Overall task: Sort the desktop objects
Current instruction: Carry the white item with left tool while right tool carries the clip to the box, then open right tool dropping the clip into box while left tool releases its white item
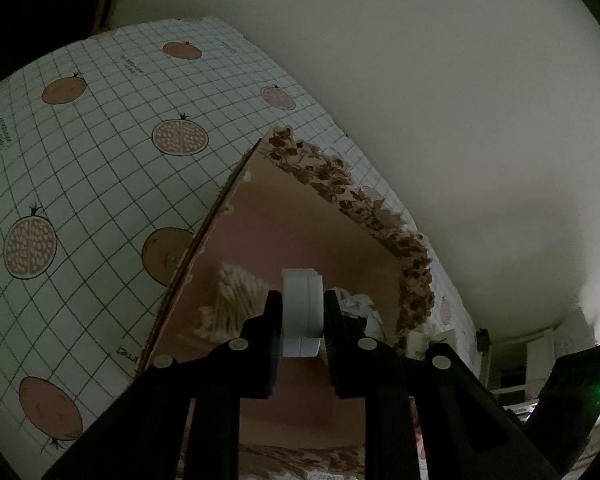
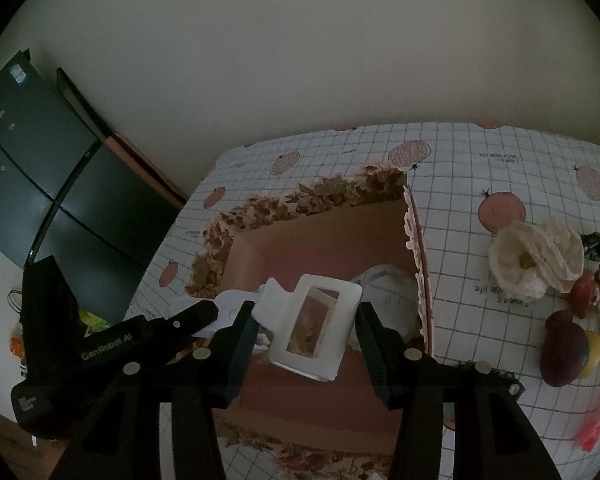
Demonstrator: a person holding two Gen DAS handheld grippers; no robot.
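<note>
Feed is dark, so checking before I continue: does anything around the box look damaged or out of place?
Yes: the floral box has a ragged, torn-looking top edge along its far and left walls. Its right wall leans outward. The white hair clip sits tilted between the right tool's fingers, above the box.

A white rectangular hair clip and white tape roll hang above the floral-edged box.
</note>
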